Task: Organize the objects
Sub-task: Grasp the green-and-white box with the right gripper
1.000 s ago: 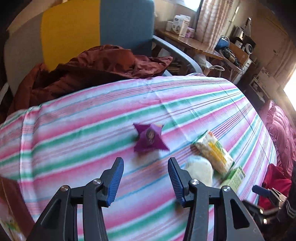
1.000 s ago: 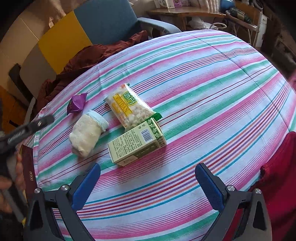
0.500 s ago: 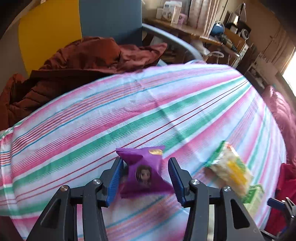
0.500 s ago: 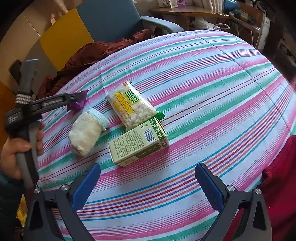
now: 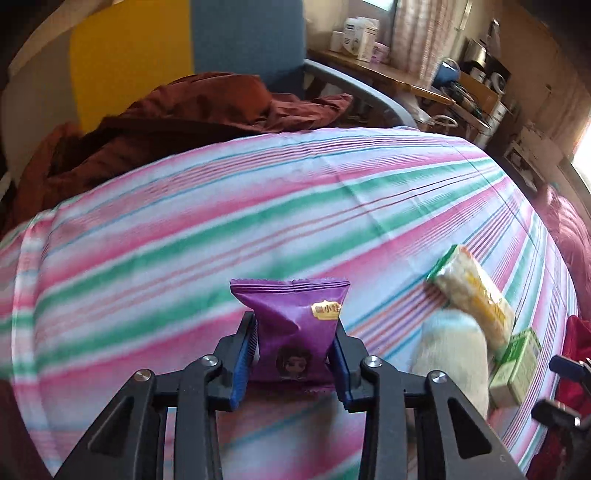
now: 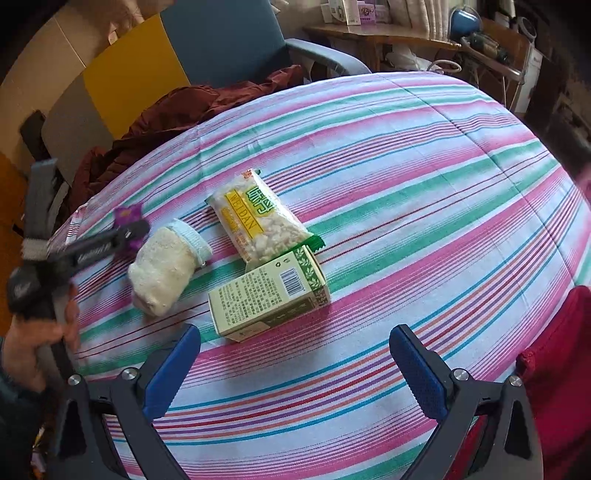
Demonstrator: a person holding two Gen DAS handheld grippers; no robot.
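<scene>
My left gripper [image 5: 293,350] is shut on a purple snack packet [image 5: 295,328] and holds it upright just above the striped tablecloth [image 5: 184,221]. In the right wrist view the left gripper [image 6: 125,236] shows at the left edge with the purple packet [image 6: 127,214] in it. Beside it lie a white fluffy pouch [image 6: 166,269], a yellow-labelled bag of snacks [image 6: 255,221] and a green carton [image 6: 269,295] on its side. These also show in the left wrist view: pouch [image 5: 454,354], bag [image 5: 472,291], carton [image 5: 517,365]. My right gripper [image 6: 295,365] is open and empty, near the carton.
A dark red jacket [image 5: 177,122] lies on a blue and yellow chair [image 5: 247,40] beyond the table's far edge. A cluttered wooden desk [image 6: 388,33] stands behind. Red cloth [image 6: 554,350] lies at the table's right edge.
My left gripper moved forward over the purple packet, closed on it and raised it upright. The right gripper stayed open and nearly still.
</scene>
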